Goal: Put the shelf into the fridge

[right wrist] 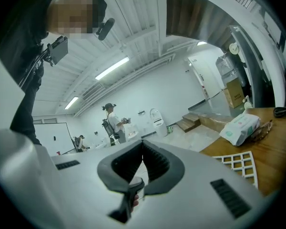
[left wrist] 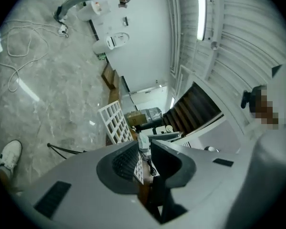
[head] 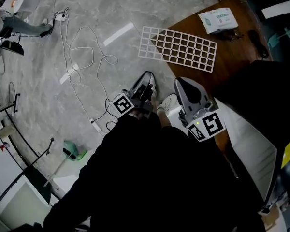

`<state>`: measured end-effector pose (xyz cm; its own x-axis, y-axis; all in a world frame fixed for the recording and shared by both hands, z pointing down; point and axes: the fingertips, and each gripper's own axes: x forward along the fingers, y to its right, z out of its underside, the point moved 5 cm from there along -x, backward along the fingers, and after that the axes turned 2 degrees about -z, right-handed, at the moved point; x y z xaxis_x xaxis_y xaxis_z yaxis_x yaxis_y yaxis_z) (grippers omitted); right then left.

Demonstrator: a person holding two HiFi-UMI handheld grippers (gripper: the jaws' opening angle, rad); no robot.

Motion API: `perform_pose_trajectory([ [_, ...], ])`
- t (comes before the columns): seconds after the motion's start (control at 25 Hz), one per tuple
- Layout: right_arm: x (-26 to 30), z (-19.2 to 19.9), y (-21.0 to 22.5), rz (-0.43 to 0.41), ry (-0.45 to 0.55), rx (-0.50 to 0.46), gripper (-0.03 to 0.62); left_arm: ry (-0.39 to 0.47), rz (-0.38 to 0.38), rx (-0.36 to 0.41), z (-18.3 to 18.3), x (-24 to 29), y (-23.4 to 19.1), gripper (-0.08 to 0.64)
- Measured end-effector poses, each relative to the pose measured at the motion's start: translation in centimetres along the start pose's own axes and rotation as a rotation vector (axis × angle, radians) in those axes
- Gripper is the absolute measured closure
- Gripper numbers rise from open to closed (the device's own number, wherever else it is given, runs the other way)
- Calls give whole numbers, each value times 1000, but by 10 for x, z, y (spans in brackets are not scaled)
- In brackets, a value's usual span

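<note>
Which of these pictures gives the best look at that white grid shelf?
The head view: the whole shelf shows from above, lying on the table with one end past its edge. The left gripper view shows only part of the shelf, skewed; the right gripper view catches just a corner.

Wipes packet (head: 217, 20), wooden table (head: 234, 52), floor cable (head: 106, 58)

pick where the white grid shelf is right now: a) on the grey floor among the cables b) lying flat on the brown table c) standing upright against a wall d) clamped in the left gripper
b, the head view shows the white grid shelf lying flat on the brown table, with its left end jutting past the table edge.
</note>
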<state>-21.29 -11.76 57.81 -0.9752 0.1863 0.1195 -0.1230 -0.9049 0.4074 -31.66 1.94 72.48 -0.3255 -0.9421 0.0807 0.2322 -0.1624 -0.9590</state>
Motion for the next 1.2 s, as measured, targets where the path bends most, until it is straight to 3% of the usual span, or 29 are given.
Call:
perform_pose_trajectory([
  [0.28, 18, 12, 16, 15, -18, 19, 586, 113, -29, -151, -11, 22, -60, 394],
  [0.6, 24, 25, 38, 73, -47, 55, 586, 185, -15, -243, -28, 53, -83, 382],
  [1.2, 23, 38, 63, 145, -65, 96, 586, 198, -17, -282, -40, 102, -104, 384],
])
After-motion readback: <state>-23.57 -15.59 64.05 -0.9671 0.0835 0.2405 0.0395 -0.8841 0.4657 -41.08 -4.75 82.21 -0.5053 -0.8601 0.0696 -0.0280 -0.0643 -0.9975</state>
